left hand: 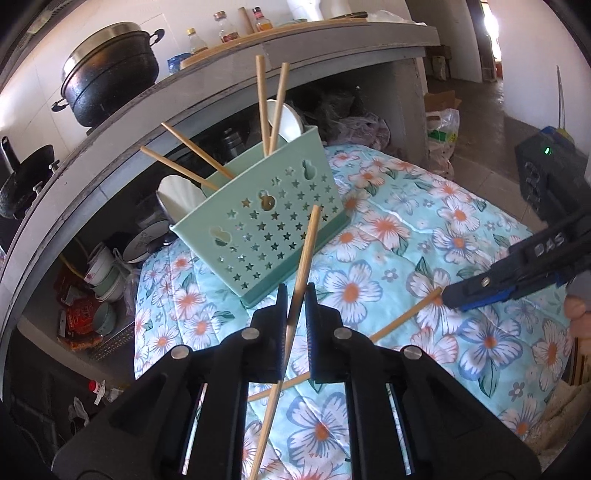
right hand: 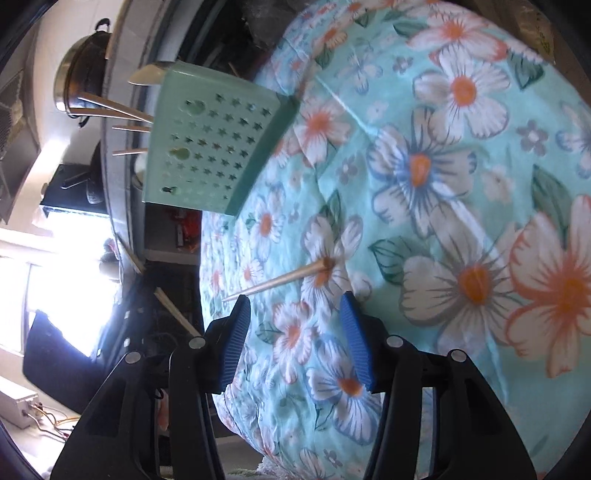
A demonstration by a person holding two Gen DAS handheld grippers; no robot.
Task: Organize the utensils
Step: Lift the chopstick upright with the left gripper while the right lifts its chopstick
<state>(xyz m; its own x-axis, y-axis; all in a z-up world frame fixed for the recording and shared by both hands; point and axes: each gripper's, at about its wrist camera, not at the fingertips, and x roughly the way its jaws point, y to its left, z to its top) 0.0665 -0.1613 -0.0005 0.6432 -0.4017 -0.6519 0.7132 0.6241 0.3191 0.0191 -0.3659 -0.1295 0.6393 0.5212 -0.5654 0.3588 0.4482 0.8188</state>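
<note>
A mint-green utensil holder (left hand: 271, 218) with star cut-outs stands on the floral cloth (left hand: 424, 258), holding several wooden chopsticks (left hand: 263, 107) and white spoons (left hand: 177, 197). My left gripper (left hand: 295, 310) is shut on a wooden chopstick (left hand: 301, 280), held upright in front of the holder. A second chopstick (left hand: 404, 317) lies on the cloth. My right gripper (right hand: 293, 321) is open, its jaws just short of that chopstick's (right hand: 280, 281) end. The holder also shows in the right wrist view (right hand: 210, 144). The right gripper also shows in the left wrist view (left hand: 454, 295).
A grey counter (left hand: 332, 40) behind the table carries a black pot (left hand: 110, 70), bottles (left hand: 225, 27) and a board. Bowls (left hand: 107, 273) and packets sit on the shelf below. A black box (left hand: 550, 177) stands at the right, bags (left hand: 441, 136) on the floor.
</note>
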